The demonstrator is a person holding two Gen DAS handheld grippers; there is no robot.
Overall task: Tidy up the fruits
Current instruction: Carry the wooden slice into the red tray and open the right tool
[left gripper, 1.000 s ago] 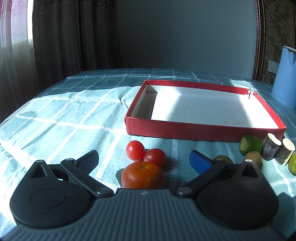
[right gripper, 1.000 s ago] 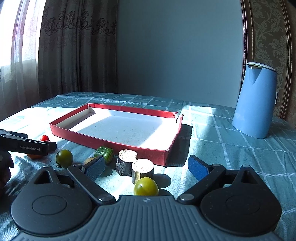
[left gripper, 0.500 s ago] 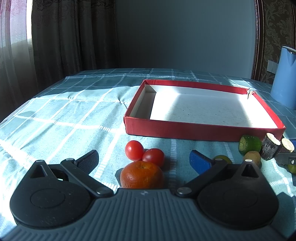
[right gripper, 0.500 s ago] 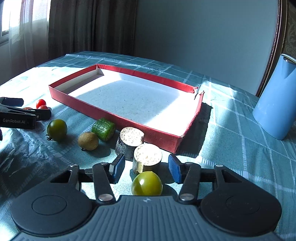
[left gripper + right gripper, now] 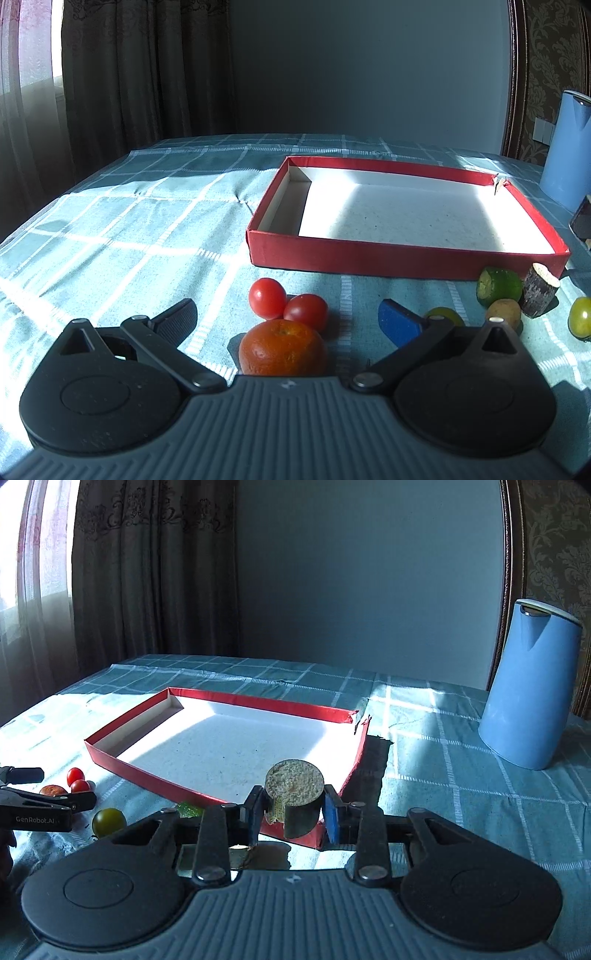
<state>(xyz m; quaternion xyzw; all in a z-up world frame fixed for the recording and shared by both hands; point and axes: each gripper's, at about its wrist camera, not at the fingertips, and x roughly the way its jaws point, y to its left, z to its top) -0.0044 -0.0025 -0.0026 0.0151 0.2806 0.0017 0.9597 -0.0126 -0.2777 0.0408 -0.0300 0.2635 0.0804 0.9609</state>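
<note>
Cut cylinder piece (image 5: 294,800): clenched upright between the right gripper (image 5: 293,812) fingers, lifted just near of the red tray (image 5: 225,746) front wall; carry it over the wall, lower, then release. Left gripper (image 5: 286,321): fingers spread, astride the orange (image 5: 283,348) on the bench (image 5: 110,236), two cherry tomatoes (image 5: 288,304) just beyond.

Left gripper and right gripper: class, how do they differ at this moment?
The left gripper is open and holds nothing, low over the orange; the right gripper is shut on a dark chunk, raised by the red box. Both have dark linkage arms.
</note>
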